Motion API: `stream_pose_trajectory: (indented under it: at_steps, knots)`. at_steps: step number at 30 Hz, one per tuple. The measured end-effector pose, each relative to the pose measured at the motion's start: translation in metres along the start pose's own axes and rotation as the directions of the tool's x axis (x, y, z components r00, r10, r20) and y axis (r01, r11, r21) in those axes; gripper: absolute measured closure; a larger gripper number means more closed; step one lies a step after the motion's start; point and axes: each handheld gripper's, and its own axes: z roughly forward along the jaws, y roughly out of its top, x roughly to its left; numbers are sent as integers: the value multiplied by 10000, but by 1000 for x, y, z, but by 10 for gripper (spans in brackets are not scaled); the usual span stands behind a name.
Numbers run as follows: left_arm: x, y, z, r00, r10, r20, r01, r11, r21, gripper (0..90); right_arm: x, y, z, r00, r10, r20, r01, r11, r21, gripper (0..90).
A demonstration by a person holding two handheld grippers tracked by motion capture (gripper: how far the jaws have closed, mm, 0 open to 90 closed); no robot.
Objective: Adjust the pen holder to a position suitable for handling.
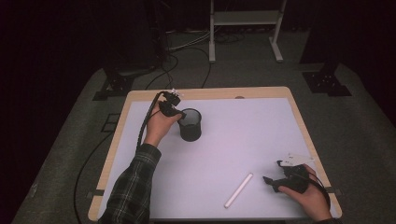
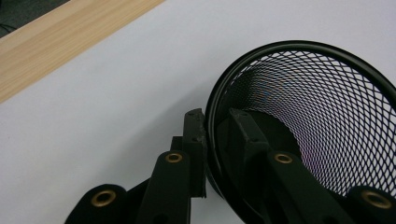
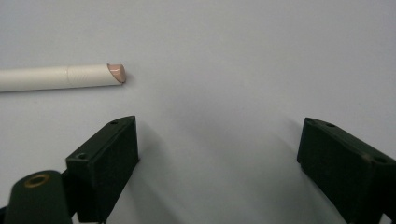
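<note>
Table: light wood top (image 1: 140,95) with a pale lilac-white mat (image 1: 243,135) covering nearly all of it, wood showing as a border at the left, far and right edges.
Floor: grey carpet (image 1: 364,140), lit around the table, fading into dark at the left and far sides.
Far furniture: white metal stand (image 1: 245,18) with two legs, beyond the table.
Cables: black leads (image 1: 187,51) running over the floor at the far left.
Bases: black footplates, one far left (image 1: 114,86), one far right (image 1: 327,81).
Light: dim room, brightest on the mat.
</note>
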Motion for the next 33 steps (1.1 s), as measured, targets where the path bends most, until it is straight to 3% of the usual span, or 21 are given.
stream_pose_trajectory:
  at_steps: [7, 14, 18, 27, 33]
  knots:
    - [-3, 2, -2, 9999, 36, 118, -36, 10000, 47, 810, 0, 0, 0, 10000, 0, 2, 0, 10000, 0, 114]
    - [-7, 3, -9, 9984, 44, 560, -43, 10000, -29, 827, 0, 0, 0, 10000, -1, 4, 1, 10000, -2, 114]
    - [-11, 4, -13, 9987, 339, 381, -341, 9994, 44, 829, 0, 0, 0, 10000, -1, 6, 1, 10000, -2, 114]
    - [-16, 3, -29, 9981, 418, 451, -412, 9990, -147, 829, 0, 0, 0, 10000, 1, 7, -1, 10000, -3, 114]
    - [-25, 2, -41, 9967, 676, 457, -668, 9976, -188, 830, 0, 0, 0, 10000, -11, 8, 11, 10000, -7, 114]
